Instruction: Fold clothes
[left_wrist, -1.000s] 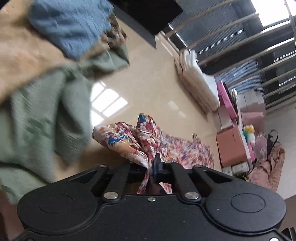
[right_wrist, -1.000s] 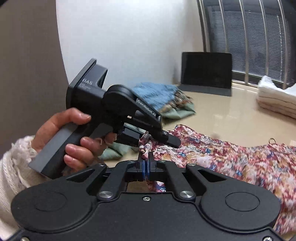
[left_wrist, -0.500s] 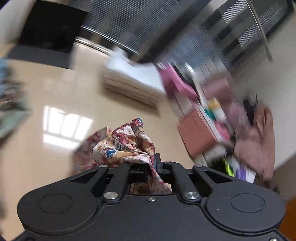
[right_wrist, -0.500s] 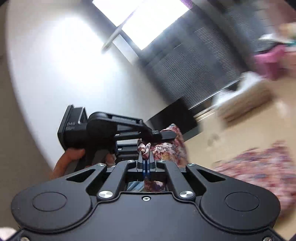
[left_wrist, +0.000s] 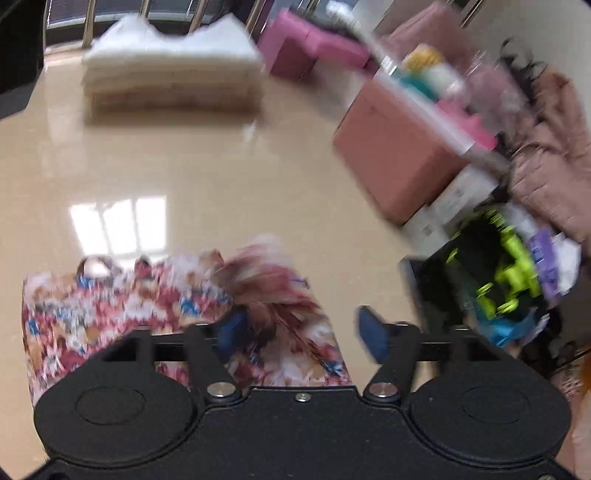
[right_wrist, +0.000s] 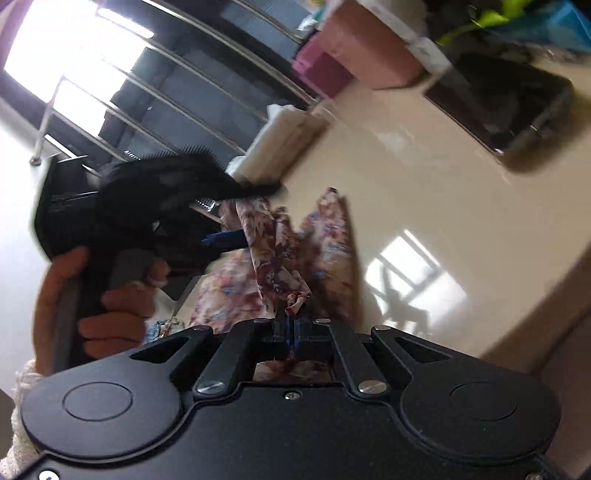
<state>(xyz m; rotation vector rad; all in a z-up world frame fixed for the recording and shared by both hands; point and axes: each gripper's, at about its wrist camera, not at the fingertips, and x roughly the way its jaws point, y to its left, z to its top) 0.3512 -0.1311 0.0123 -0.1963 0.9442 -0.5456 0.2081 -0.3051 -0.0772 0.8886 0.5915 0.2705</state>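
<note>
Glossy beige tabletop (left_wrist: 207, 155) is filling both views, throwing back a bright window reflection, and the floral garment (left_wrist: 122, 314) is lying partly on it and partly hanging in the air. The right gripper (right_wrist: 291, 325) is pinching a bunched edge of the cloth, its blue pads pressed together on the fabric, while the left gripper (left_wrist: 303, 332) is standing with its fingers spread wide, cloth lying across the gap but gripped by neither pad. In the right view a hand (right_wrist: 96, 295) is holding that left tool close against the hanging fabric. Judging by this, the garment is being shaken out or re-gripped for a fold; to do it well, the spread fingers should be closing on a clean single edge or corner rather than a wad, and the two tools should be drawing apart so the cloth is spreading flat before any fold. Motion blur is hiding the seams, so which edge is which I cannot tell. A stack of white folded cloth (left_wrist: 170, 62) is sitting at the far side, well apart; pink boxes (left_wrist: 391, 155) and clutter are crowding the right, limiting the swing that way.
</note>
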